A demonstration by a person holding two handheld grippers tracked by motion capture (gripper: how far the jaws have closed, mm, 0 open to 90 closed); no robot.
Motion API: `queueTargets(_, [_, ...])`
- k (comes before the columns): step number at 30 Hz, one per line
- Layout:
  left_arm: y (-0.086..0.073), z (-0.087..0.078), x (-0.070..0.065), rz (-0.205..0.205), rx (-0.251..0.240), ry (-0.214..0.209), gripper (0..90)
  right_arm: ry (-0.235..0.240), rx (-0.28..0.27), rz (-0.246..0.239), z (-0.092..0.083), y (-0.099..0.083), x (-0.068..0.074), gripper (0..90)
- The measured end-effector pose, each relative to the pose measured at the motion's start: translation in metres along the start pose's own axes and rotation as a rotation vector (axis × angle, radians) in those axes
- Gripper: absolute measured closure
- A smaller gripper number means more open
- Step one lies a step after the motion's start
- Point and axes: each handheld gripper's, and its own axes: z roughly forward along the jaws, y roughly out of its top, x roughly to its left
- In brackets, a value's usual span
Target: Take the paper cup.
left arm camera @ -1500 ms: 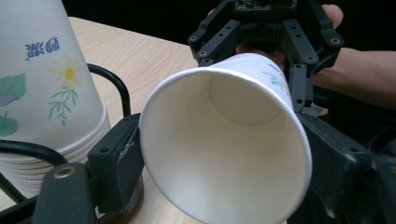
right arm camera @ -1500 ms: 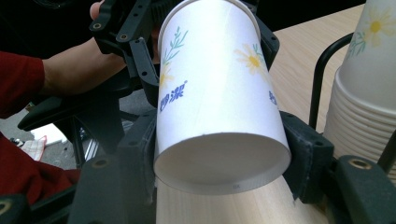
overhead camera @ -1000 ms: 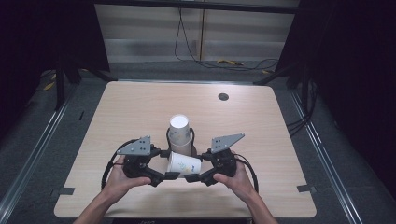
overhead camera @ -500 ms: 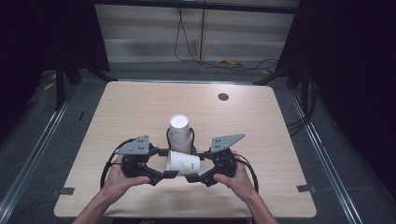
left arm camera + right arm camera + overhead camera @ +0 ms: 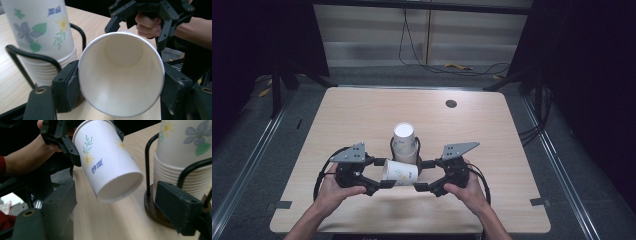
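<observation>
Your left tool (image 5: pixel 382 174) is clamped across the rim of a flowered paper cup (image 5: pixel 401 171), one jaw on each side, holding it sideways above the near middle of the tabletop (image 5: pixel 492 130). Cup mouth faces left, base right. Just beyond it, a stack of matching cups (image 5: pixel 405 143) stands upside down in a black wire holder (image 5: pixel 393 146). Your right tool (image 5: pixel 426 176) has just been opening: its jaws stand apart on either side of the cup's base, clear of it.
</observation>
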Motion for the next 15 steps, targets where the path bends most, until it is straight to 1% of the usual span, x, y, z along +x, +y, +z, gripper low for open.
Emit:
queueTargets(1, [0.0, -0.002, 0.001, 0.001, 0.007, 0.008, 26.6, -0.013, 0.0, 0.004, -0.001, 0.0, 0.0, 15.5])
queueTargets(3, [0.0, -0.006, 0.003, -0.005, 0.002, 0.02, 26.7, -0.043, 0.0, 0.005, -0.004, -0.002, 0.0, 14.6])
queueTargets(4, [0.0, -0.009, 0.004, -0.005, 0.005, 0.04, 26.6, -0.053, -0.004, 0.009, -0.006, -0.002, 0.001, 14.3])
queueTargets(5, [0.001, -0.012, 0.006, -0.001, 0.007, 0.047, 26.5, -0.068, -0.008, 0.012, -0.008, -0.003, 0.001, 14.4])
queueTargets(6, [0.001, -0.014, 0.007, -0.004, 0.0, 0.046, 26.5, -0.091, -0.017, 0.017, -0.01, -0.004, 0.0, 14.6])
queueTargets(7, [0.001, -0.017, 0.008, -0.008, -0.006, 0.054, 26.5, -0.103, -0.023, 0.023, -0.011, -0.005, 0.0, 14.6])
queueTargets(8, [0.001, -0.02, 0.01, -0.016, -0.009, 0.06, 26.5, -0.113, -0.031, 0.027, -0.013, -0.006, -0.001, 14.6])
queueTargets(10, [0.001, -0.026, 0.013, -0.018, -0.002, 0.079, 26.5, -0.133, -0.048, 0.034, -0.016, -0.007, -0.003, 14.6])
queueTargets(12, [0.0, -0.031, 0.016, -0.034, -0.008, 0.094, 26.5, -0.15, -0.056, 0.042, -0.018, -0.008, -0.004, 14.6])
queueTargets(15, [-0.002, -0.038, 0.02, -0.04, -0.006, 0.115, 26.4, -0.17, -0.065, 0.053, -0.02, -0.009, -0.006, 15.3])
